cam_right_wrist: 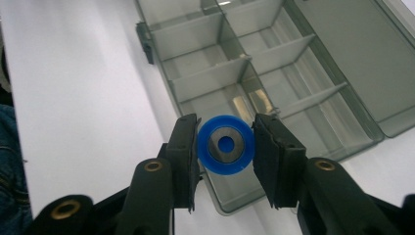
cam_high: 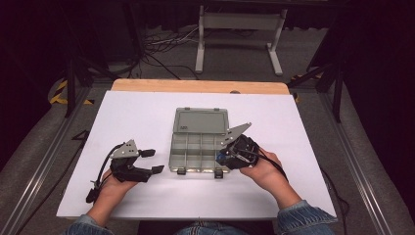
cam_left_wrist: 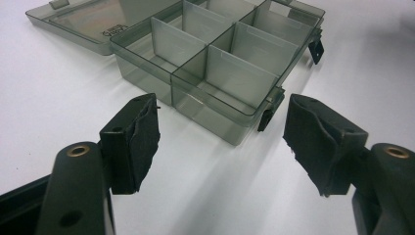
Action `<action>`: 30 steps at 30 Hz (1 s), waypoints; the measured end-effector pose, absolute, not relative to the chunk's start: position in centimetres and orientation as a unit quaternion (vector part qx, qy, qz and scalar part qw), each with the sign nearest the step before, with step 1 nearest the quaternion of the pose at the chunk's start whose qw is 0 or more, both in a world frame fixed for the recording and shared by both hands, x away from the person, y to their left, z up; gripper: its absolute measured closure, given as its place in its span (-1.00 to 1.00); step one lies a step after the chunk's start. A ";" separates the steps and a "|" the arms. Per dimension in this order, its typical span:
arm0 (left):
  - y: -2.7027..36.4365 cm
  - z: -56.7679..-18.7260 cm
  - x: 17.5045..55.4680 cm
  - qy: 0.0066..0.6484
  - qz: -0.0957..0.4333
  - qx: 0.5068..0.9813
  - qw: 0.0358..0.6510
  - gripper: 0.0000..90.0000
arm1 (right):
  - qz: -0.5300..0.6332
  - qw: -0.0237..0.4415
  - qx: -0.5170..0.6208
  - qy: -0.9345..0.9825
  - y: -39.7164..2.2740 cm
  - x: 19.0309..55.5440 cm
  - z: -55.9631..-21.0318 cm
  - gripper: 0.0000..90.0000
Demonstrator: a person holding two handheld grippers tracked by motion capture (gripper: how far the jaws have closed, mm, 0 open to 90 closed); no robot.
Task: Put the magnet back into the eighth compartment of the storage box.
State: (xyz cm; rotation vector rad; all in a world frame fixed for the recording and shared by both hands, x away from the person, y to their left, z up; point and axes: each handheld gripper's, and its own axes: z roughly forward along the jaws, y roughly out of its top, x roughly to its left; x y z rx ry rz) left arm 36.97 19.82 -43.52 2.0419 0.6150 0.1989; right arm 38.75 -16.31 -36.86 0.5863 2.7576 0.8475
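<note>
Blue wheel (cam_right_wrist: 225, 144) sits pinched between my right gripper (cam_right_wrist: 225, 147) pads, above the organizer box (cam_right_wrist: 274, 73) nearest compartment; off-centre release could bounce it off a divider. Left gripper (cam_left_wrist: 220, 142) gapes empty, box beyond.

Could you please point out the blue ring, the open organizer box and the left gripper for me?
blue ring (cam_right_wrist: 225, 144), right gripper view, on its metal centre, clamped between the jaws.
organizer box (cam_high: 199, 169), high view, on its front wall.
left gripper (cam_left_wrist: 220, 142), left gripper view, midway between its open fingertips.
</note>
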 end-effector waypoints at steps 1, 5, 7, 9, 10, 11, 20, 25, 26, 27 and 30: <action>19.8 -43.5 37.0 0.252 0.081 0.837 0.479 -0.34 | 0.285 0.100 0.204 0.931 -16.4 38.9 -37.0 0.39; 19.8 -43.5 37.0 0.250 0.082 0.837 0.480 -0.34 | 0.282 0.099 0.215 0.930 -16.7 39.6 -37.4 0.39; 19.8 -43.5 37.0 0.251 0.084 0.836 0.480 -0.34 | 0.276 0.102 0.222 0.930 -16.8 39.8 -37.6 0.39; 19.8 -43.5 37.0 0.250 0.082 0.837 0.479 -0.34 | 0.275 0.102 0.224 0.929 -16.8 40.0 -37.7 0.39; 19.8 -43.5 37.0 0.252 0.082 0.837 0.479 -0.34 | 0.275 0.102 0.225 0.929 -16.9 40.1 -37.8 0.39; 19.8 -43.5 37.0 0.252 0.082 0.837 0.479 -0.34 | 0.274 0.102 0.227 0.929 -16.9 40.1 -37.8 0.39; 19.8 -43.5 37.0 0.251 0.084 0.837 0.479 -0.34 | 0.270 0.096 0.233 0.929 -16.9 40.6 -38.7 0.39; 19.8 -43.5 37.0 0.251 0.084 0.837 0.479 -0.34 | 0.266 0.090 0.236 0.930 -16.8 41.0 -39.1 0.39; 19.8 -43.5 37.0 0.252 0.082 0.837 0.479 -0.34 | 0.264 0.090 0.237 0.931 -16.7 41.0 -39.2 0.39; 19.9 -43.5 37.0 0.252 0.083 0.836 0.480 -0.34 | 0.264 0.087 0.236 0.931 -16.7 41.1 -39.3 0.39; 19.9 -43.5 37.0 0.251 0.082 0.837 0.479 -0.34 | 0.260 0.084 0.236 0.933 -16.6 41.2 -39.6 0.39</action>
